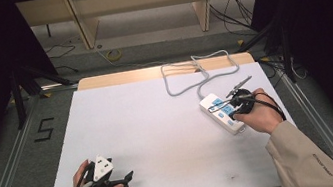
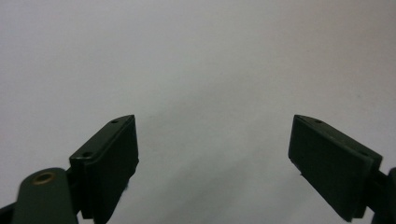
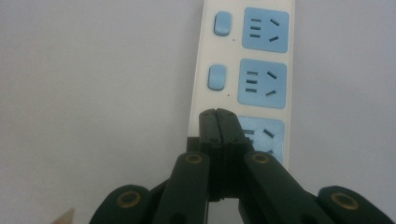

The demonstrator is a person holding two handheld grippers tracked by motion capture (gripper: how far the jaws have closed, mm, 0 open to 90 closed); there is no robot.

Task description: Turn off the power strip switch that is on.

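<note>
Table [image 1: 159, 125], white: power strip [image 1: 221, 113] near right edge, grey cord [image 1: 187, 77] looping toward far side; right gripper [image 1: 236, 101] over the strip; left gripper [image 1: 126, 177] near front-left corner.
Left gripper view: jaws spread wide over bare surface, nothing between.
Right gripper view: jaws pressed together, tips over the strip's white edge beside its nearest blue socket [image 3: 267, 135].

In the right gripper view the right gripper [image 3: 218, 113] covers the switch beside the nearest socket of the power strip [image 3: 243, 70]; the strip's far end runs off the top edge (its cord unseen there); in the high view the socket slots are too small to tell.
</note>
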